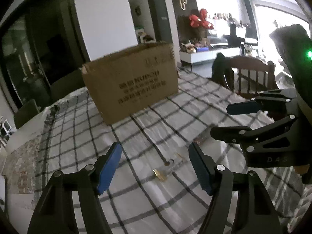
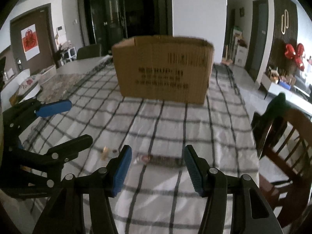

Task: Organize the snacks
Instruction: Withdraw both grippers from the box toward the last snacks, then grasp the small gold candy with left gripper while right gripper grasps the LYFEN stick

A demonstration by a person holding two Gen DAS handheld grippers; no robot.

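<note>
Two small wrapped snacks [image 2: 156, 159] lie blurred on the checked tablecloth [image 2: 175, 128], their labels unreadable, well short of the cardboard box [image 2: 163, 68]. Left gripper [image 1: 155, 167] and right gripper [image 2: 158, 170] hover spread, grasping nothing.

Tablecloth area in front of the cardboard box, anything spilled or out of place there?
Nothing spilled. Two small snack packets lie loose on the checked tablecloth, outside the upright cardboard box; blur hides details.
</note>
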